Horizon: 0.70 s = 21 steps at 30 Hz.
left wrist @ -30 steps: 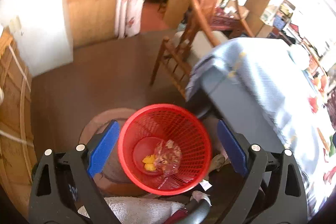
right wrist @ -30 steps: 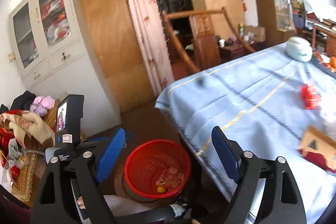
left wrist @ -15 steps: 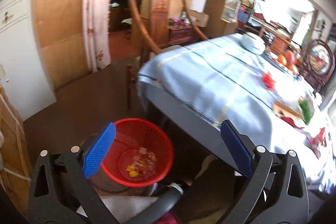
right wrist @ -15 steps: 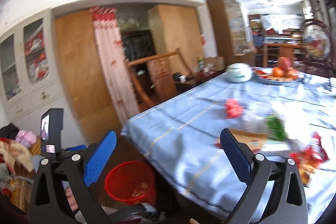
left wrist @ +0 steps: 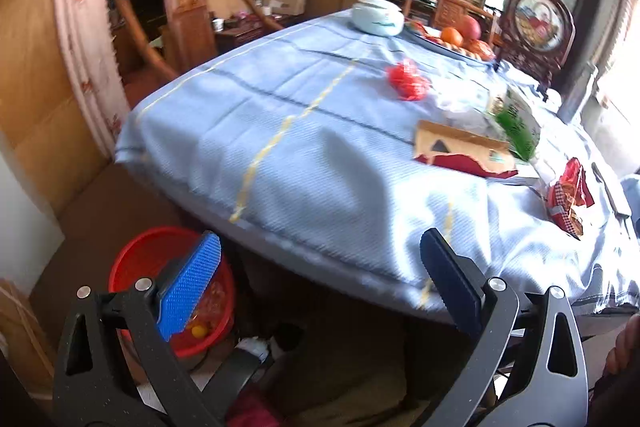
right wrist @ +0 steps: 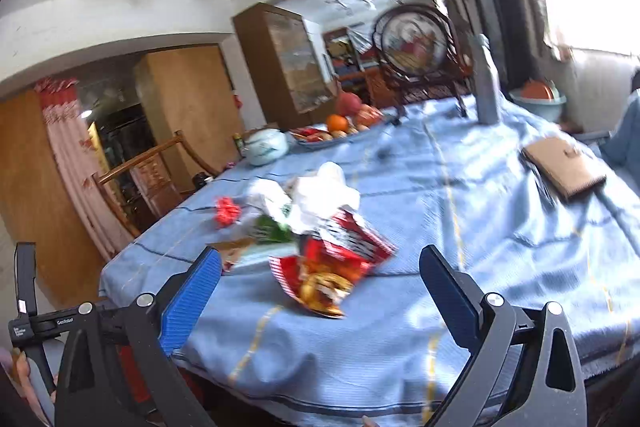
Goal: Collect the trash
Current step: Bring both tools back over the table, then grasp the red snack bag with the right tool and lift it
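My right gripper (right wrist: pixel 320 283) stands with its jaws spread wide and nothing between the pads; a second ago it was not quite so open. The left gripper (left wrist: pixel 316 275) is the same — fully spread, empty. Both have swung away from the red basket (left wrist: pixel 140 259) on the floor, which a second ago sat framed between the left jaws with scraps lying in its bottom. Now it is off to the lower left of the left view, tucked just beside the table edge and partly hidden behind the blue pad (left wrist: pixel 188 287).

What fills both views now is the table under its blue cloth (right wrist: pixel 460 211). From the right wrist, the red snack bag (right wrist: pixel 332 267) lies torn open almost straight ahead, the nearest piece of litter, with a crumpled white wrapper (right wrist: pixel 320 195) and something green behind it, and a small red crinkled scrap (right wrist: pixel 228 211) further off to the left. In the left view a torn brown and red carton (left wrist: pixel 460 151) lies flat on the cloth, near the green packet (left wrist: pixel 516 127).

I read this as one drop finished and the next pickup starting — the hands are free and turned back to the pile. The snack bag looks the natural next target for the right gripper. The fruit plate (right wrist: pixel 320 139) and the brown notebook (right wrist: pixel 564 167) at the far side I would leave alone.
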Each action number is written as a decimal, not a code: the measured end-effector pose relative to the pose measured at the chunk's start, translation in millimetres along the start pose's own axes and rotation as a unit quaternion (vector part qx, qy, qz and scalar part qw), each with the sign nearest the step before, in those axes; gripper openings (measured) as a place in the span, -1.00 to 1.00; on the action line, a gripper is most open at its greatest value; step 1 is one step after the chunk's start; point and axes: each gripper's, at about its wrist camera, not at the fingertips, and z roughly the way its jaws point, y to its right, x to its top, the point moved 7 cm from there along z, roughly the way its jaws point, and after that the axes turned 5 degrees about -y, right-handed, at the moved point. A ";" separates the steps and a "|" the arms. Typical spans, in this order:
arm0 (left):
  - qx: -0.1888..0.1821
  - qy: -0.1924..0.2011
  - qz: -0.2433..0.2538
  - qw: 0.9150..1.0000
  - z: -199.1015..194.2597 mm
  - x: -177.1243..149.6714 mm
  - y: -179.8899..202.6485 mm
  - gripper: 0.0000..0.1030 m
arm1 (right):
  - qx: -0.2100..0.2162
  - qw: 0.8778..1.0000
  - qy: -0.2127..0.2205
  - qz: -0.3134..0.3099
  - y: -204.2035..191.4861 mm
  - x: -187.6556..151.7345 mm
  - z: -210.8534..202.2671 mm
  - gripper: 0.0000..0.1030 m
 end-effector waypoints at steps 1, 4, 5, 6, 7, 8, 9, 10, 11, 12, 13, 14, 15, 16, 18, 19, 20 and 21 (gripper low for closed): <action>-0.002 0.001 0.007 1.000 0.4 -0.2 8.2 0.87 | 0.004 1.000 -0.010 0.010 5.9 -2.2 6.0 0.89; -0.008 0.003 0.026 1.000 8.2 8.8 26.2 0.87 | 0.004 0.999 -0.033 0.013 6.9 -6.8 25.7 0.89; -0.008 0.005 0.033 0.999 11.9 14.0 32.5 0.87 | 0.000 0.999 -0.041 0.007 2.5 -8.9 32.8 0.89; -0.009 0.006 0.038 0.999 13.9 17.3 36.1 0.87 | -0.004 0.999 -0.049 -0.001 -1.5 -10.7 41.6 0.89; -0.009 0.007 0.043 0.999 16.0 20.6 39.3 0.87 | -0.008 0.998 -0.056 -0.008 -9.2 -11.9 51.0 0.89; -0.010 0.007 0.047 0.999 18.5 23.7 42.5 0.87 | -0.010 0.998 -0.063 -0.013 -12.9 -13.0 58.2 0.89; -0.012 0.007 0.051 0.999 22.3 27.7 46.9 0.87 | -0.014 0.997 -0.071 -0.017 -17.1 -14.1 68.0 0.89; -0.014 0.007 0.054 0.998 23.0 28.5 47.2 0.87 | -0.016 0.997 -0.079 -0.017 -20.2 -15.5 73.1 0.89; -0.016 0.006 0.057 0.998 27.1 31.8 50.5 0.87 | -0.017 0.996 -0.088 -0.017 -22.8 -15.8 80.6 0.89; -0.018 0.004 0.059 0.998 29.0 33.4 51.3 0.87 | -0.019 0.995 -0.102 -0.017 -25.7 -16.8 91.3 0.89; -0.022 0.002 0.061 0.998 31.9 35.6 53.1 0.87 | -0.025 0.993 -0.115 -0.018 -27.9 -17.3 99.1 0.89; -0.026 0.000 0.062 0.998 34.2 36.7 53.3 0.87 | -0.030 0.991 -0.126 -0.020 -28.8 -18.4 107.7 0.89; -0.032 -0.005 0.063 0.997 38.4 39.0 56.3 0.87 | -0.033 0.990 -0.137 -0.021 -30.2 -19.8 116.3 0.89; -0.039 -0.010 0.065 0.997 42.7 40.7 60.0 0.87 | -0.027 0.989 -0.143 -0.018 -32.1 -21.1 118.2 0.89; -0.052 -0.020 0.075 0.996 49.7 42.1 68.6 0.87 | -0.014 0.991 -0.131 -0.019 -36.4 -18.3 117.8 0.88; -0.056 -0.023 0.084 0.995 53.6 43.3 74.6 0.87 | -0.028 0.992 -0.123 -0.027 -35.7 -16.0 116.1 0.82; -0.059 -0.026 0.096 0.993 58.7 44.3 82.7 0.87 | -0.042 0.992 -0.116 -0.038 -33.8 -13.8 114.6 0.73; -0.059 -0.028 0.106 0.992 62.2 44.7 88.8 0.87 | -0.050 0.991 -0.113 -0.046 -31.9 -12.5 113.7 0.35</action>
